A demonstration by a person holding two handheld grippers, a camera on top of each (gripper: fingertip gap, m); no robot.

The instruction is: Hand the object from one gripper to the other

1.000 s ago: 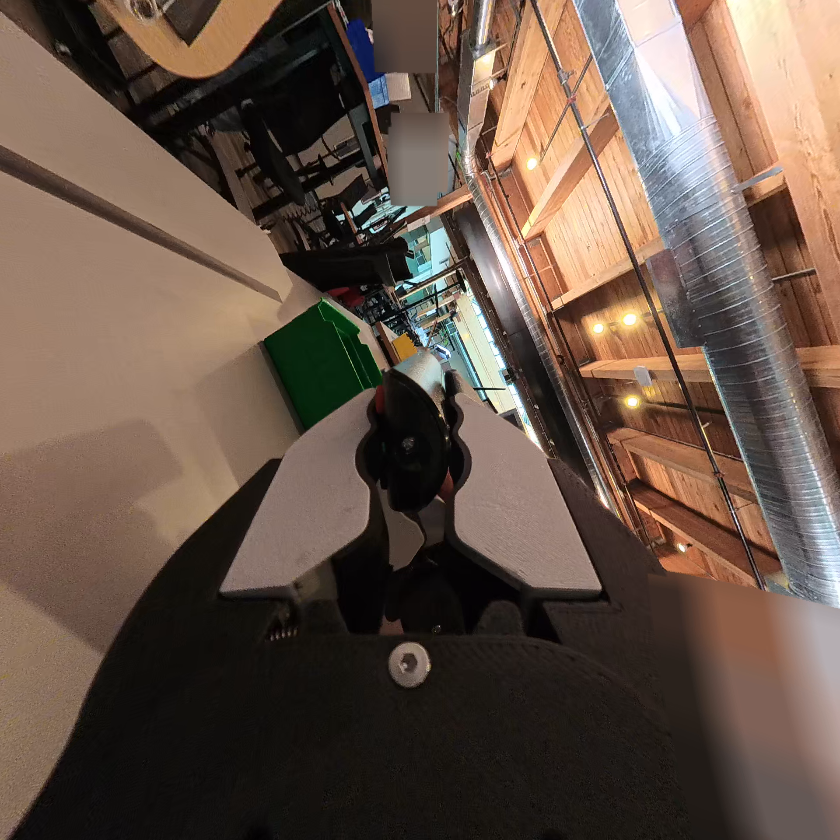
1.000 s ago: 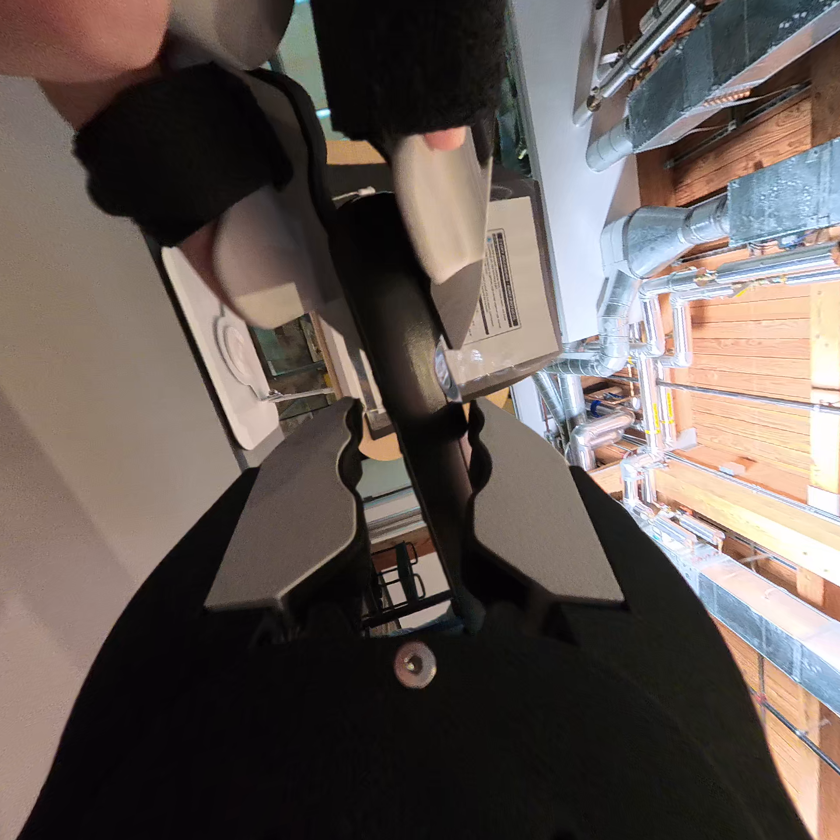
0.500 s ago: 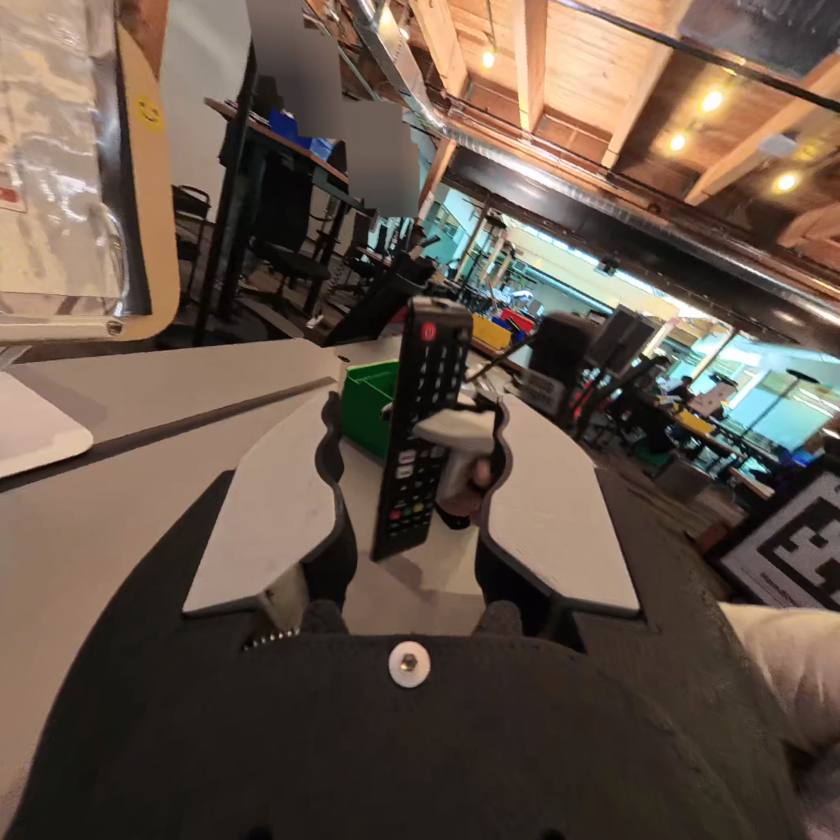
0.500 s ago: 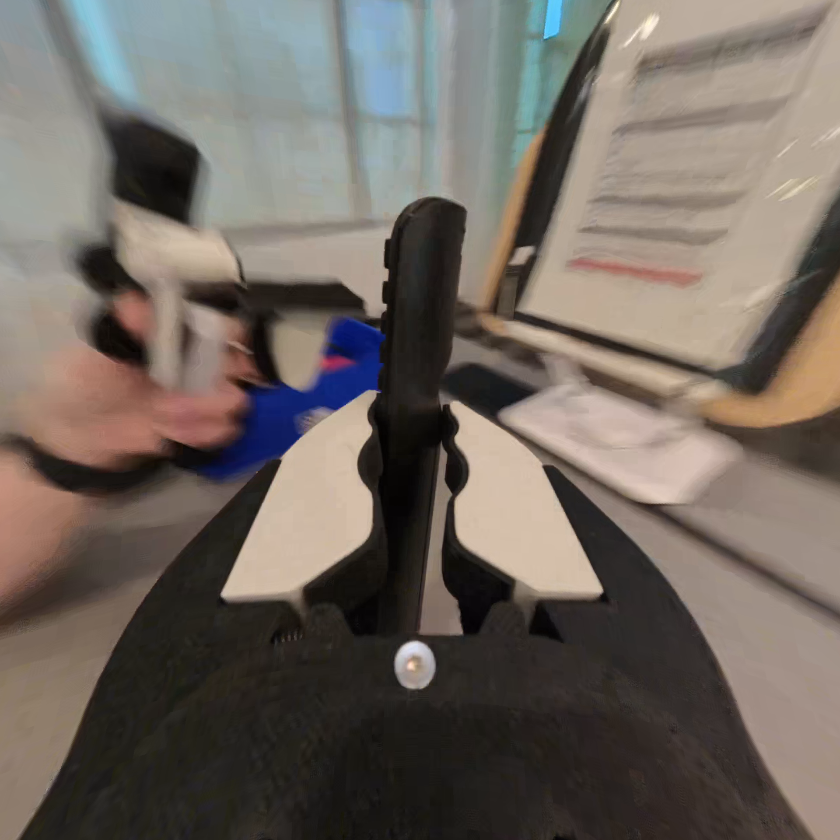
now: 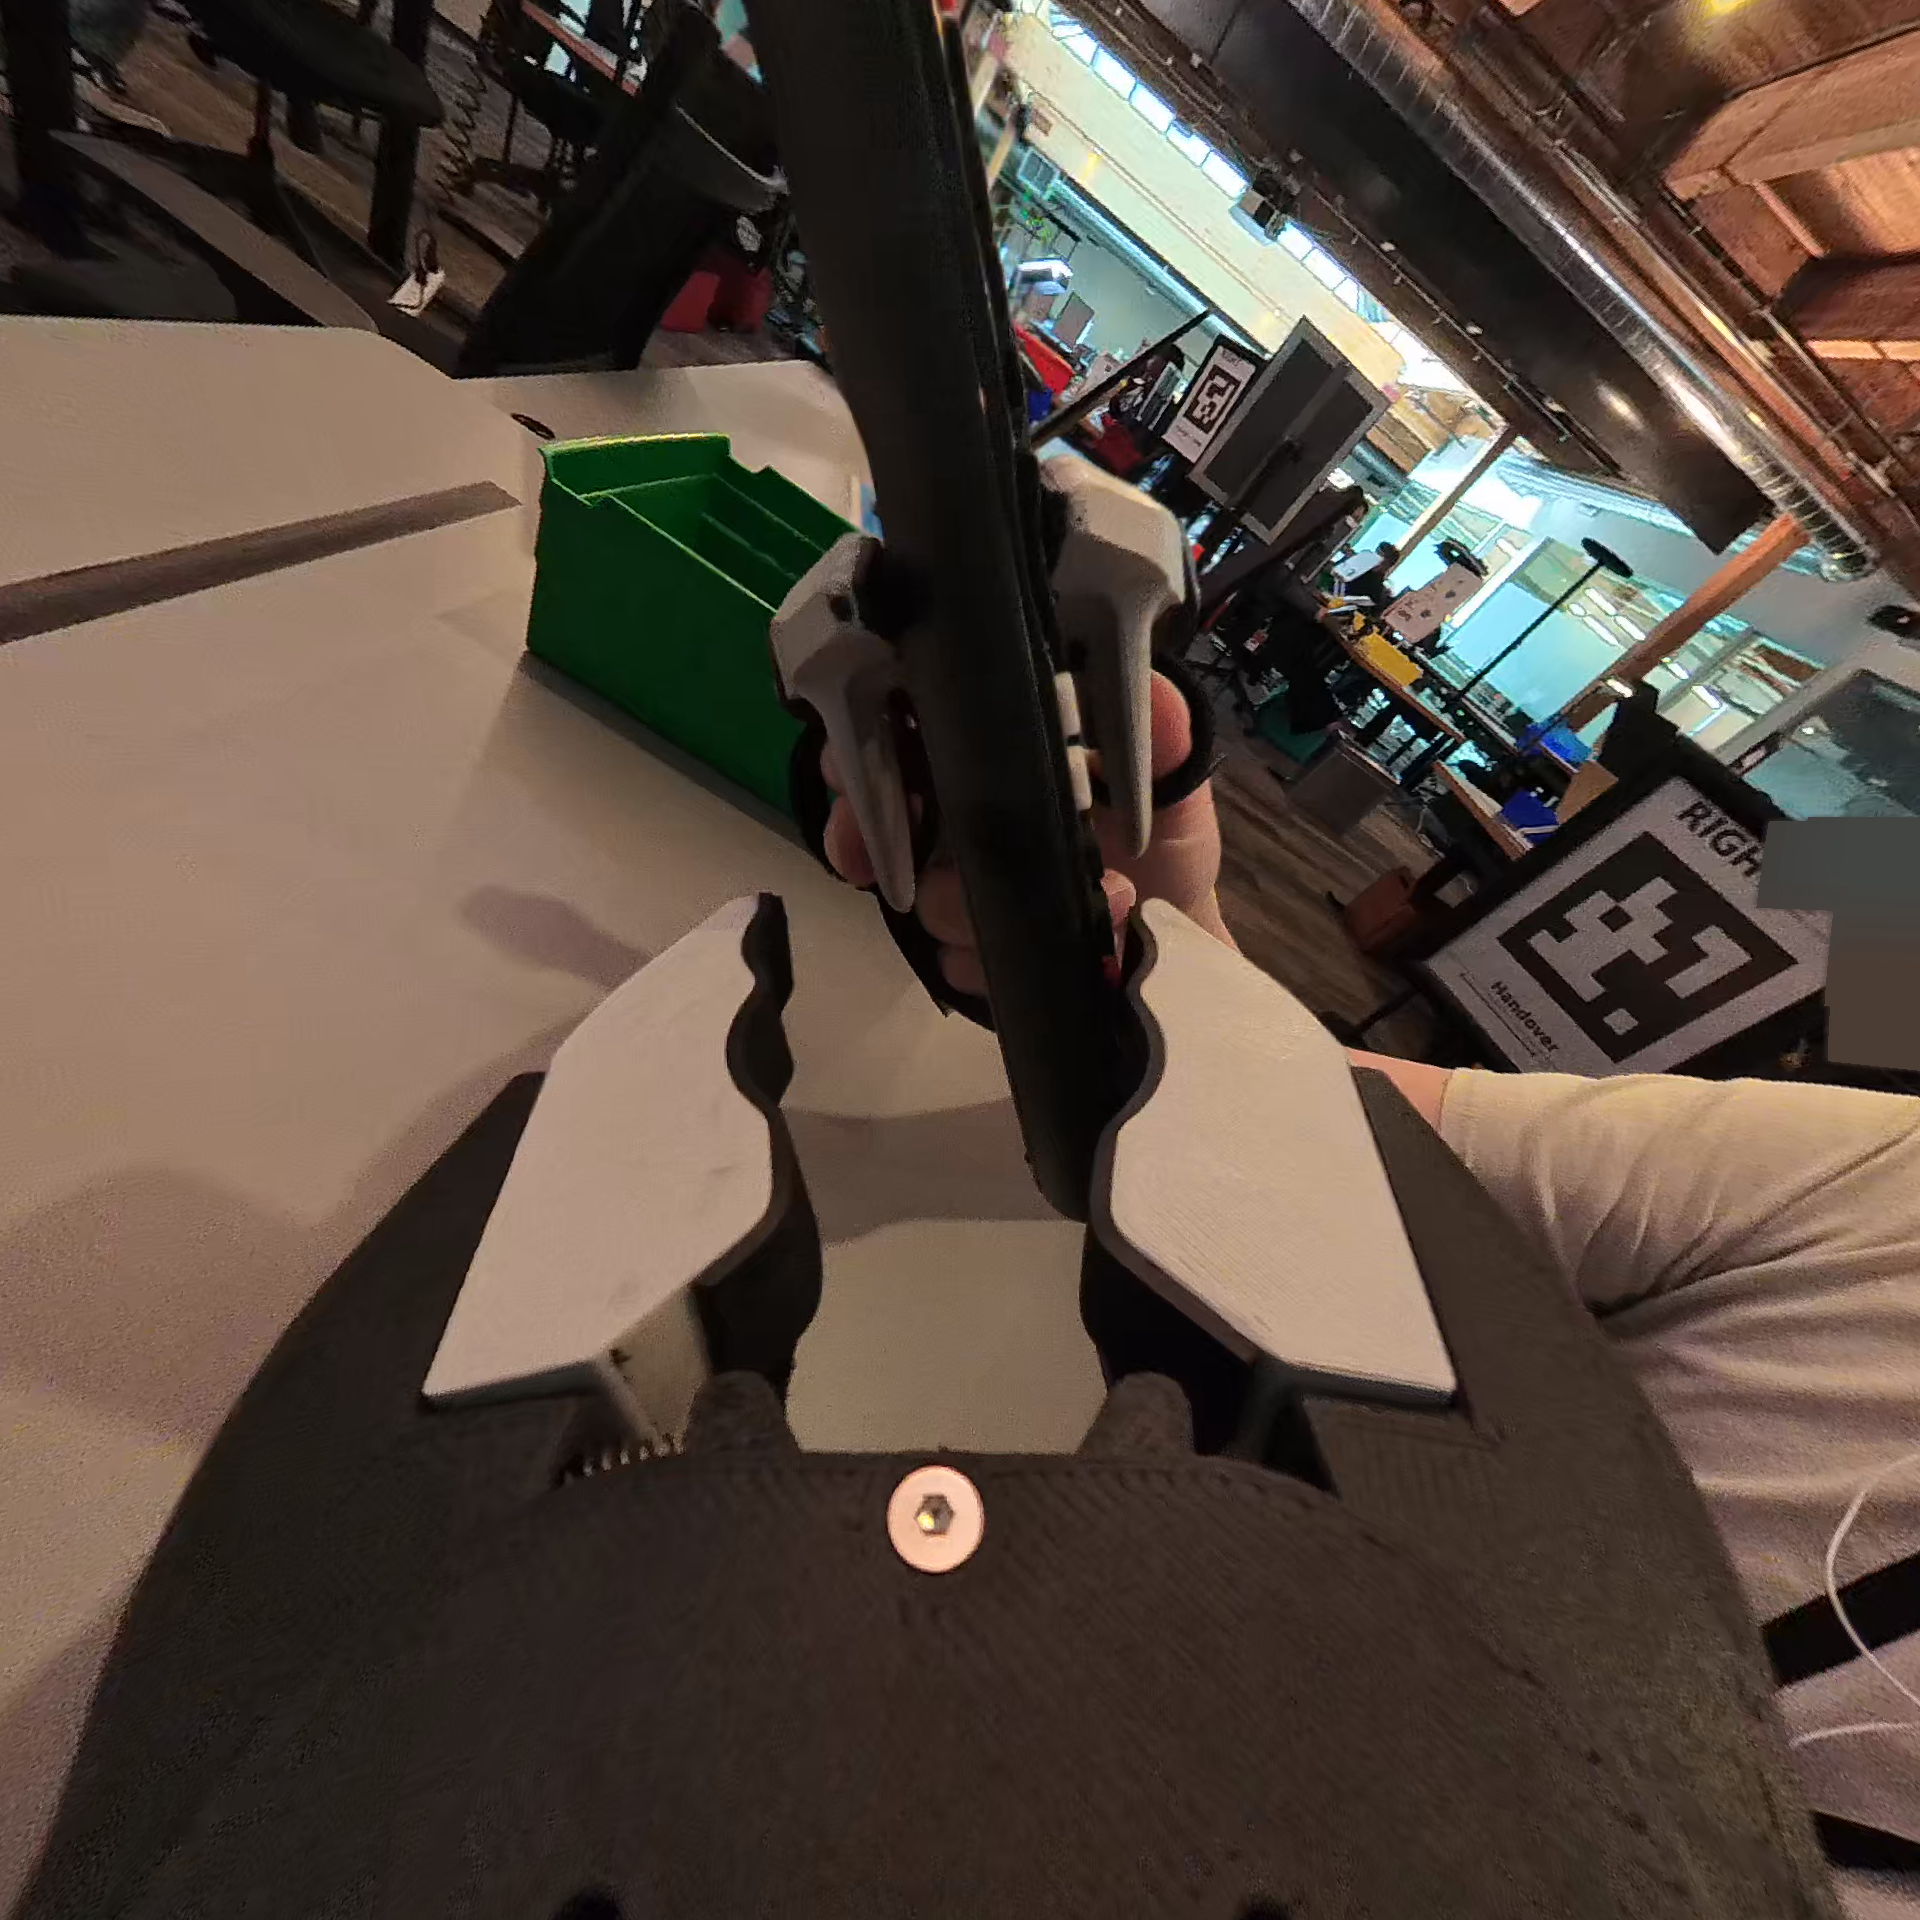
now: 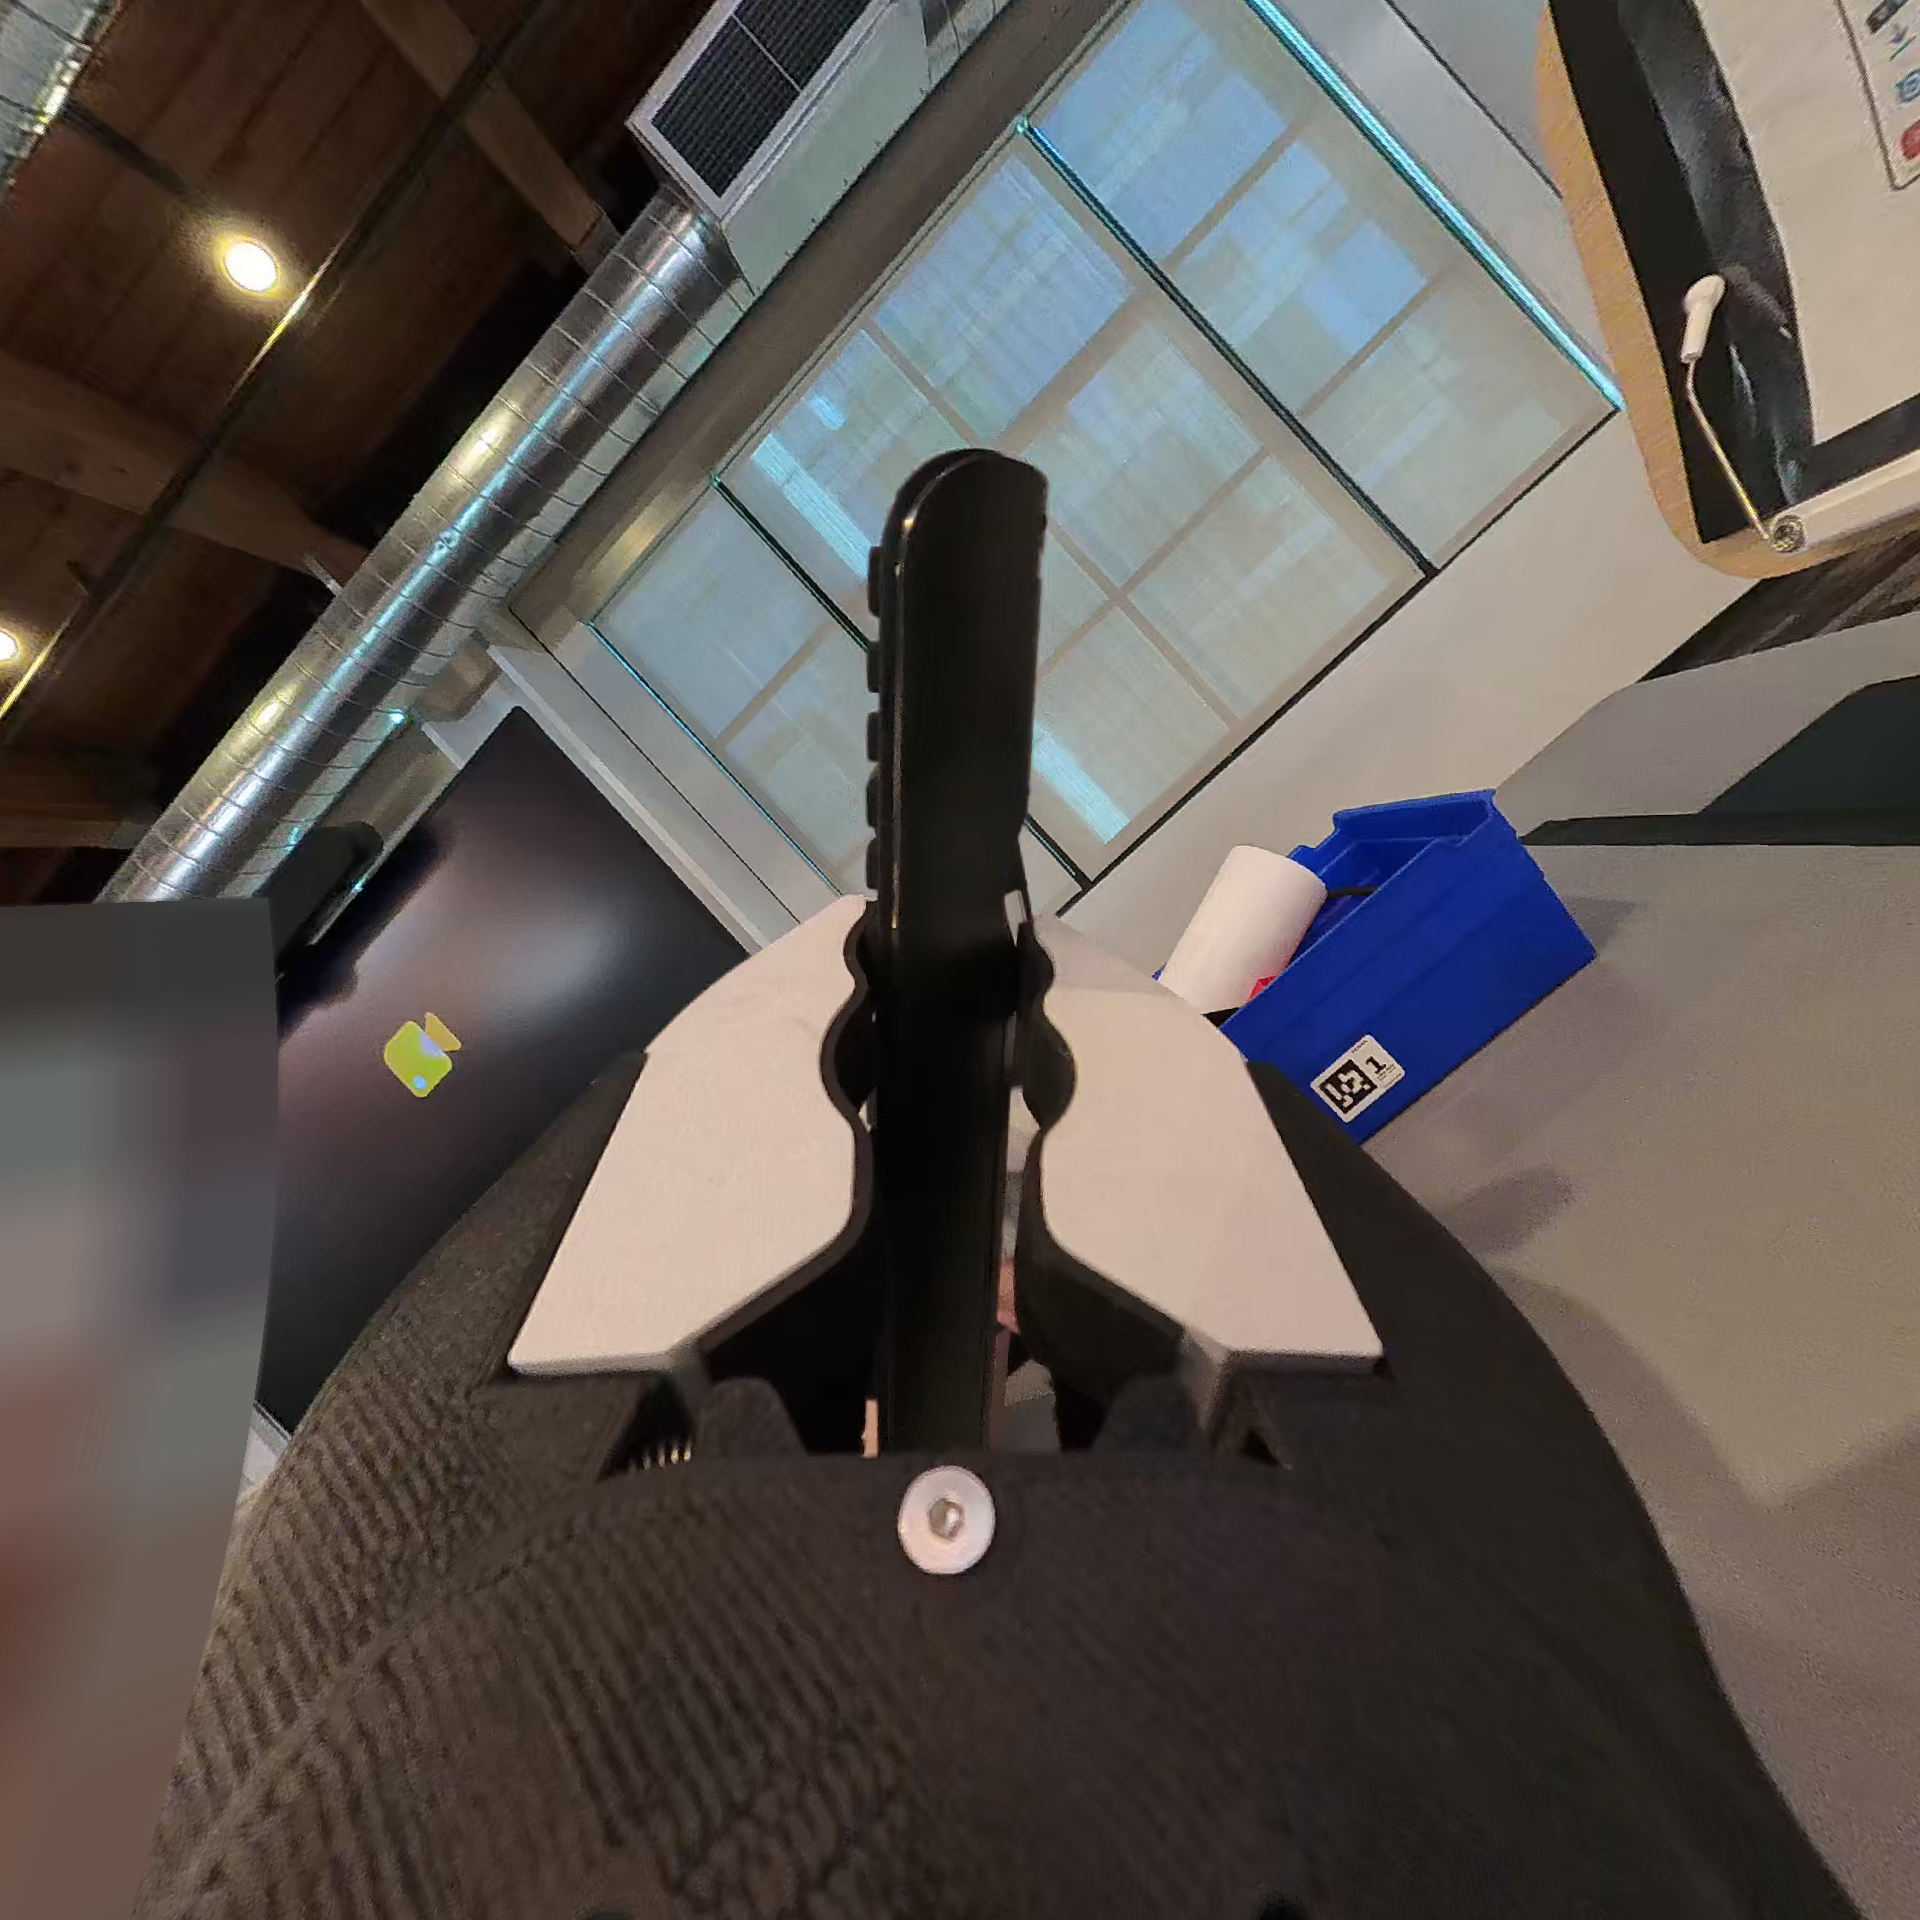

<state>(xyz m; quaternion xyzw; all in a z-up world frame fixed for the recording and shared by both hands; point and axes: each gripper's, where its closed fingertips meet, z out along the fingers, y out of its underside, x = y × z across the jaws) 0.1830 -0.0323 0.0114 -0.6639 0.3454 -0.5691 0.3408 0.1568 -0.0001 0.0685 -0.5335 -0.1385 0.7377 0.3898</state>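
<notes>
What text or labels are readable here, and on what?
I won't quote writing; these things bear it:
White placard with black square code: printed words.
Farther code sign: too small.
Sticker on blue bin: code and a digit.
Poster: cut off, too small.
The remote: no legible marks.

White table (image 5: 229,727) w/ green bin (image 5: 665,603); blue bin (image 6: 1444,956) on grey top. Big grid window (image 6: 1091,499), silver duct (image 6: 436,540), wood ceiling w/ round lights (image 6: 249,265). Dark screen (image 6: 499,987) by wall, desks far back
</notes>
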